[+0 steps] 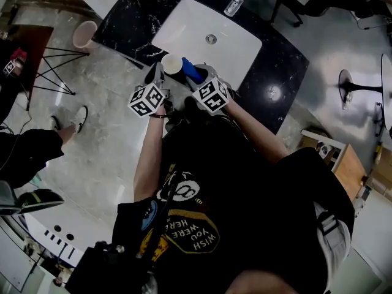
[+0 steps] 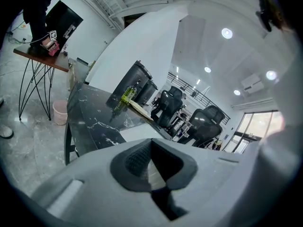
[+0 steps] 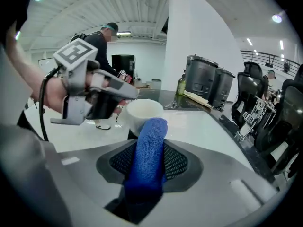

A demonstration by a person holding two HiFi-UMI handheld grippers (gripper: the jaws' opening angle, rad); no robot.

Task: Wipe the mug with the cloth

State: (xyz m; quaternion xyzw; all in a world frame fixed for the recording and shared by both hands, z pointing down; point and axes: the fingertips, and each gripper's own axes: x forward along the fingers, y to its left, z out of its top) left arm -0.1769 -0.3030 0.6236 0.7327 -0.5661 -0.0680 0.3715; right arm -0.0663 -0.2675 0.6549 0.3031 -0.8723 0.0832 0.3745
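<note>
Left tool [image 1: 158,76] is closed on the white mug [image 1: 172,64]. In the left gripper view the pads pinch a thin pale piece, and the mug body is out of sight there. The right gripper view shows its tips at the mug's left side near the rim. Mug is upright, mouth up, held in the air over the near edge of the white sink [image 1: 229,54].

Right tool [image 1: 199,82] is clamped on the blue cloth [image 3: 150,141]. The cloth is a rolled strip running up between the two dark pads, with its free end sticking out past the tips. That end sits against the mug's outer wall on the side facing the right tool; it looks like touching. In the head view the cloth lies just right of the mug.

The two tools are close together, angled toward each other, with marker cubes facing up. Both are above the front of the black marble surface [image 1: 285,66], which carries the sink.

A clear water bottle [image 1: 236,0] lies on the surface beyond the sink. A yellow-green soap bottle [image 3: 181,85] stands at the far end, beside two dark grey bins [image 3: 204,86]. A pink bucket [image 1: 84,34] is on the floor left of the surface. A person [image 3: 102,41] stands in the background. Black office chairs [image 2: 208,124] are behind the surface.
</note>
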